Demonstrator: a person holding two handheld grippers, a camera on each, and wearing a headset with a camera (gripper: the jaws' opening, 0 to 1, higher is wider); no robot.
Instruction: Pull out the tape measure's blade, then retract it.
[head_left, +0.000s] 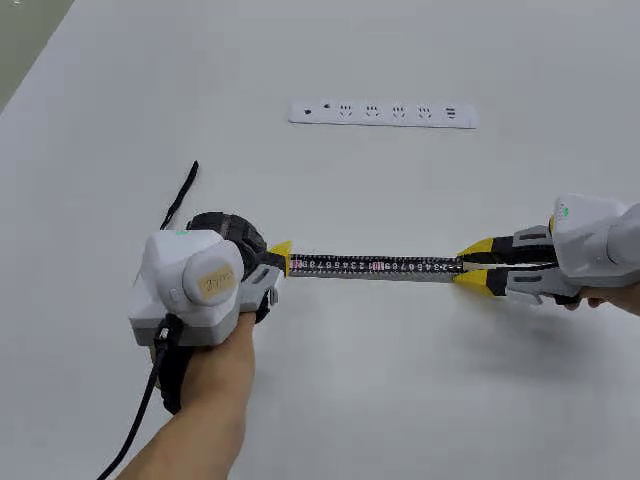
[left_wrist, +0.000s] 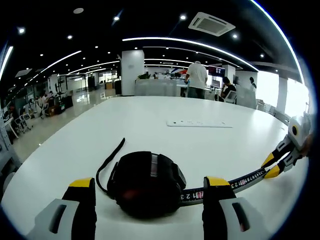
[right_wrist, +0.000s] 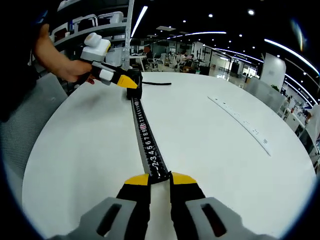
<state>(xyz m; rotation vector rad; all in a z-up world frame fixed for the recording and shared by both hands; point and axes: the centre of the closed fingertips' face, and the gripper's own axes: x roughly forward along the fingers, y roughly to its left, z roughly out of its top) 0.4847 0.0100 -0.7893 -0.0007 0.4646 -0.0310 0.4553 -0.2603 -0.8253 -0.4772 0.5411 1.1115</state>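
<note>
Well inside the table (head_left: 420, 380) edges, the tape measure (left_wrist: 145, 170) sits with blade (right_wrist: 147, 145) drawn out, numerals 2 to 9 readable. My right gripper (right_wrist: 160, 176) pinches the tip. My left gripper (left_wrist: 150, 183) straddles the body; whether it grips, I cannot tell.

**Head view.** The white body of the left gripper (head_left: 272, 272) covers most of the round black tape measure case (head_left: 232, 230), so contact between jaws and case cannot be judged. The end hook of the black tape measure blade with white numerals (head_left: 375, 265) is hidden between the yellow-tipped jaws of the right gripper (head_left: 470, 264). The numerals are too small to read. The right gripper's rear is cut by the right edge. A black cable (head_left: 140, 420) runs off the bottom edge.

**Left gripper view.** The blade's exit from the case lies behind one jaw.
</note>
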